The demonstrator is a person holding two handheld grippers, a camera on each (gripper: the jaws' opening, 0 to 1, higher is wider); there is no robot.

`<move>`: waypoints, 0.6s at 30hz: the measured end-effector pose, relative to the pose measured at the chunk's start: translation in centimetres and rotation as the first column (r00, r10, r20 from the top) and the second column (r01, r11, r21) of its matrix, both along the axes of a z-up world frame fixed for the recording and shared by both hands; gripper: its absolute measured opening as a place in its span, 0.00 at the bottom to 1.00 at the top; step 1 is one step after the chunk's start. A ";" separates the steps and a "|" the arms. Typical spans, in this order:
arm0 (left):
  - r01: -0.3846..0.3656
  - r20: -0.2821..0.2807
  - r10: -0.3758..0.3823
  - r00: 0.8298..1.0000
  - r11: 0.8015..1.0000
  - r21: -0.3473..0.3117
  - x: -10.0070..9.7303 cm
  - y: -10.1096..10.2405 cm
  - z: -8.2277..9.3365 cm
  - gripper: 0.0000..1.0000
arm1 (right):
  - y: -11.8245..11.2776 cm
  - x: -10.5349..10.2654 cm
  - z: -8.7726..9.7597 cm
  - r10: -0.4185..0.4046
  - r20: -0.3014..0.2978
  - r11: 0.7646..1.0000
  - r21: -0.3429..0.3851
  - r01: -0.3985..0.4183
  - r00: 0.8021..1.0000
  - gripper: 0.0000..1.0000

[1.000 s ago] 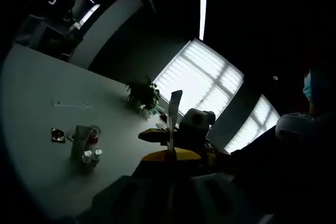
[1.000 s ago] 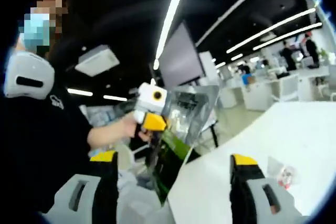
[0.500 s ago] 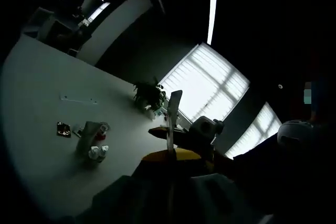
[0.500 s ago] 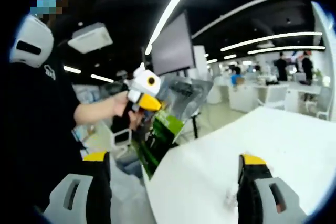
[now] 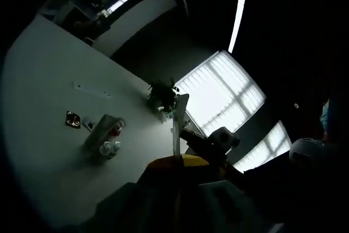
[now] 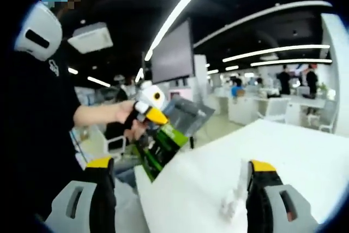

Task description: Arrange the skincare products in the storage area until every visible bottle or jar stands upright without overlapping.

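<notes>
A small clear organizer (image 5: 102,131) lies on the grey table (image 5: 43,80), with two small bottles (image 5: 109,148) beside it. My left gripper (image 5: 177,160) is shut on a flat green and clear plastic package (image 5: 178,121), seen edge-on here. In the right gripper view that same left gripper (image 6: 147,106) is held up by a hand, and the package (image 6: 163,144) hangs from it off the table's edge. My right gripper (image 6: 181,165) is open with nothing between its jaws. A pale clear item (image 6: 234,200), too blurred to name, stands on the white table (image 6: 283,151) by the right jaw.
A dark packet (image 5: 72,119) and a pale strip (image 5: 91,89) lie near the organizer. A potted plant (image 5: 163,95) stands at the table's far edge before bright windows. The right gripper (image 5: 218,141) shows beyond the package. Desks and people fill the room behind.
Both cameras have swung, so the pictures have shifted. The left gripper keeps its hold on the package. The pale clear item has come into the right gripper view.
</notes>
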State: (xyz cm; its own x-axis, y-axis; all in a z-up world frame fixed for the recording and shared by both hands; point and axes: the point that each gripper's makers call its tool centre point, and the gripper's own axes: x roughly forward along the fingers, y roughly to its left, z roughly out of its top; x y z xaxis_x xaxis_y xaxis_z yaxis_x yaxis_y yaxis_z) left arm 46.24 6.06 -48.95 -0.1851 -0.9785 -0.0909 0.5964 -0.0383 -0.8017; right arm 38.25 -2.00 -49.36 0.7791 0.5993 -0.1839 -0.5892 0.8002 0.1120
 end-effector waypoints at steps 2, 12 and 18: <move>-0.009 -0.019 0.009 1.000 1.000 0.009 0.7 0.0 -0.7 0.00 | -0.3 0.1 -0.6 -0.009 -0.010 1.000 -0.007 0.009 1.000 0.99; -0.030 -0.105 0.038 0.994 0.996 0.081 3.9 -0.3 -5.2 0.00 | -1.5 0.6 -1.9 -0.054 -0.046 0.998 0.042 0.056 0.997 0.98; -0.018 -0.130 0.035 0.991 0.992 0.128 5.6 -0.9 -7.7 0.00 | -2.2 0.8 -2.1 -0.075 -0.052 0.995 0.063 0.078 0.996 0.96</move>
State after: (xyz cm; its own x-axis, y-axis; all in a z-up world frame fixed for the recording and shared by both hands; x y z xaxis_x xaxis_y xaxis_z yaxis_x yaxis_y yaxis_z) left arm 51.82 5.16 -56.66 -0.1778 -0.9654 -0.1908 0.4845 0.0829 -0.8709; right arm 39.09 -4.18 -51.51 0.8140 0.5503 -0.1858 -0.5191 0.8328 0.1922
